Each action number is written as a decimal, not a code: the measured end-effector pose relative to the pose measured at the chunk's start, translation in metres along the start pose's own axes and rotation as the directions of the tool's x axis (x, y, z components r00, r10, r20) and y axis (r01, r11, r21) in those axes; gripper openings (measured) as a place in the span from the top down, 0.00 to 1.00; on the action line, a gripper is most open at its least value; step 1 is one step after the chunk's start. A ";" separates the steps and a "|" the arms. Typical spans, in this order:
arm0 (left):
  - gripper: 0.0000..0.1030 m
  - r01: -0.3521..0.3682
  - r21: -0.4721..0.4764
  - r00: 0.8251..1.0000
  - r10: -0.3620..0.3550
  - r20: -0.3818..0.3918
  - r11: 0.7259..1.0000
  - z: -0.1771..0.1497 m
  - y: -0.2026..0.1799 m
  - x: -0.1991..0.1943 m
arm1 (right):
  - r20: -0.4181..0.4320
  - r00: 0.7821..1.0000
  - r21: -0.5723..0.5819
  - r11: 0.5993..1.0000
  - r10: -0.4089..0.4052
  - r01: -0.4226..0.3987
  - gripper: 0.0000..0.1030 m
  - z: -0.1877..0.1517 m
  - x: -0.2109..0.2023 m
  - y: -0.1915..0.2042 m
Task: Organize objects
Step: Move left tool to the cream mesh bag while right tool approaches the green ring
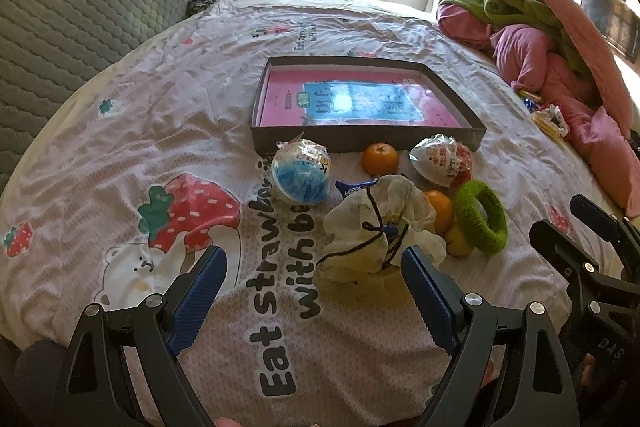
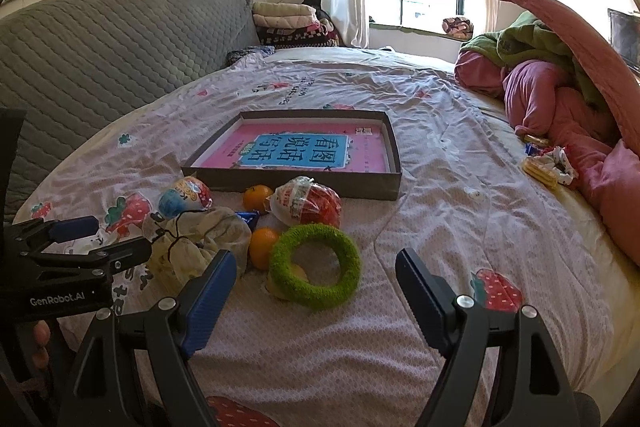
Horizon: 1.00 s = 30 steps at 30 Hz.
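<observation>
A shallow dark box [image 1: 360, 141] [image 2: 296, 183] with a pink and blue sheet inside lies on the bed. In front of it sit a blue wrapped ball [image 1: 301, 175] [image 2: 182, 199], a red and white wrapped ball [image 1: 442, 159] [image 2: 308, 205], two oranges [image 1: 380, 158] [image 2: 262, 247], a cream drawstring pouch [image 1: 372, 235] [image 2: 196, 247], a green fuzzy ring [image 1: 482, 217] [image 2: 316, 269] and a yellow fruit [image 1: 456, 241]. My left gripper [image 1: 314, 287] is open, just short of the pouch. My right gripper [image 2: 316, 291] is open, near the ring.
A printed strawberry bedsheet [image 1: 160, 147] covers the bed. A grey quilted headboard [image 1: 80, 7] stands at left. Piled pink and green bedding [image 1: 540, 47] [image 2: 560, 87] lies at right, with small packets [image 2: 548, 165] beside it. Folded blankets [image 2: 288, 21] sit at the back.
</observation>
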<state>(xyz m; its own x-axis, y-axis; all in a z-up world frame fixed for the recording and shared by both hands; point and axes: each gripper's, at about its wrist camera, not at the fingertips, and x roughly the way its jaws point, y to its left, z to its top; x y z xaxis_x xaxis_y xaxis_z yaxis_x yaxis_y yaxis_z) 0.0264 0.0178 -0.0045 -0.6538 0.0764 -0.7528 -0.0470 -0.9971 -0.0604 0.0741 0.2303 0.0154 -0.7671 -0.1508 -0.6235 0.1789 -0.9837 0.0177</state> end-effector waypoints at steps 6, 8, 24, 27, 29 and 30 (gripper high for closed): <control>0.13 -0.004 0.001 1.000 0.004 -0.014 1.000 -0.003 0.000 0.004 | -0.007 1.000 -0.007 1.000 -0.004 0.004 0.21 -0.002 0.003 -0.001; 0.13 -0.003 0.004 1.000 0.003 -0.018 1.000 -0.005 0.000 0.005 | -0.011 1.000 -0.008 1.000 -0.004 0.004 0.21 -0.003 0.004 -0.001; 0.13 0.036 0.014 0.998 -0.035 -0.054 0.999 -0.013 -0.003 0.020 | -0.097 0.995 0.006 1.000 0.018 -0.018 0.21 -0.013 0.023 -0.005; 0.13 0.030 0.002 0.998 -0.029 -0.048 1.000 -0.011 -0.001 0.024 | -0.108 0.994 0.006 1.000 0.016 -0.016 0.21 -0.016 0.027 -0.006; 0.13 0.025 -0.002 0.999 -0.025 -0.043 1.000 -0.011 0.000 0.028 | -0.113 0.994 0.003 1.000 0.011 -0.010 0.21 -0.017 0.030 -0.007; 0.13 0.019 -0.003 0.999 -0.019 -0.044 1.000 -0.010 0.001 0.030 | -0.116 0.993 0.000 1.000 0.007 -0.007 0.21 -0.018 0.032 -0.007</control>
<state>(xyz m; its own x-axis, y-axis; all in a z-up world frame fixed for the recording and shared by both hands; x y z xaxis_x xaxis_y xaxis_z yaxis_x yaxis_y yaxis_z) 0.0149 0.0196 -0.0338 -0.6192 0.0956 -0.7794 -0.0571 -0.9954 -0.0767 0.0595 0.2343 -0.0181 -0.6896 -0.1448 -0.7096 0.1842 -0.9827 0.0216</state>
